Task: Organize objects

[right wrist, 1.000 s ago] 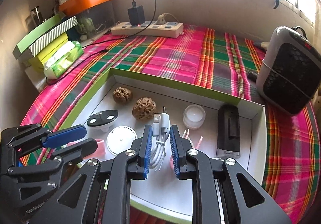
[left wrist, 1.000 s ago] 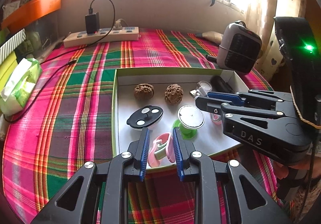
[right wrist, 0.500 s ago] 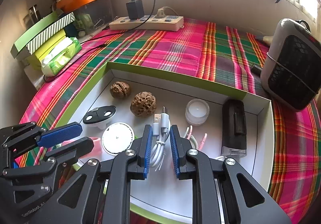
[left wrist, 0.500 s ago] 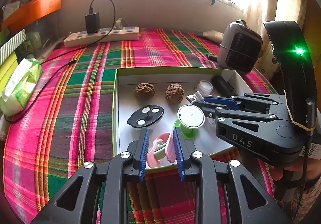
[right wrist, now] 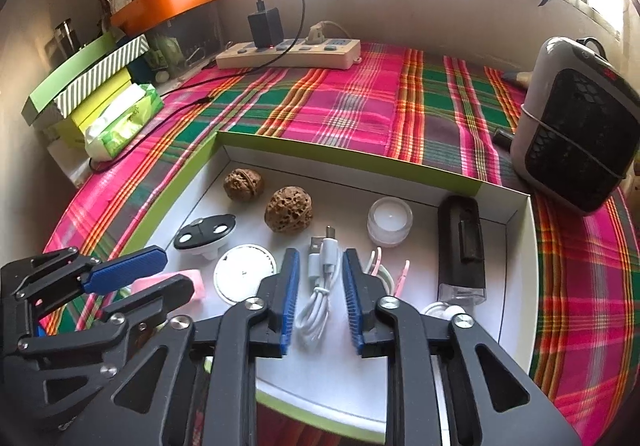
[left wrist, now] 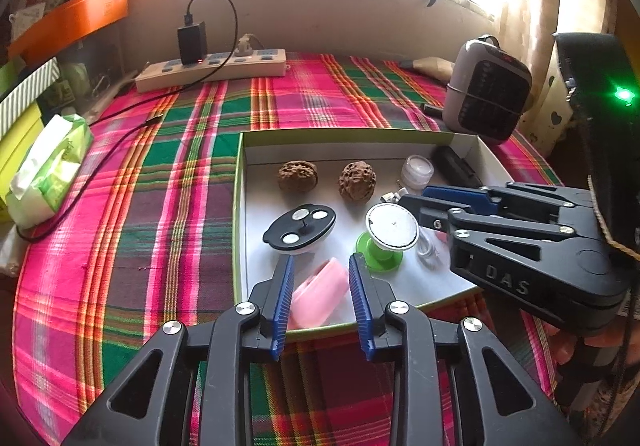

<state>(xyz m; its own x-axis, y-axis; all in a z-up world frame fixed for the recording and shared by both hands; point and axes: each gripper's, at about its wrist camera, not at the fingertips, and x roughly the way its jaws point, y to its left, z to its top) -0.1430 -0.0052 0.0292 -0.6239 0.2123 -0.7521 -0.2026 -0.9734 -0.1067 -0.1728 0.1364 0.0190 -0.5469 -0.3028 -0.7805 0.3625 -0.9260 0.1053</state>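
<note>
The pink clip lies on the floor of the tray, at its near edge close to the near left corner. The left gripper stands around it with its jaws parted wide, one blue pad on each side, and neither pad presses the clip. The white cable, folded in a bundle, lies near the middle of the near edge of the tray. The right gripper is over it, also parted, with the cable loose between the pads (a clear gap shows on both sides).

Further in the tray, the green spool with a white top stands just beside the clip, and the black disc is to its left. Two walnuts rest near the far left corner. The small jar and the black device are toward the right edge. The tray sits on a plaid cloth, with a power strip at the far edge and a heater at the right
</note>
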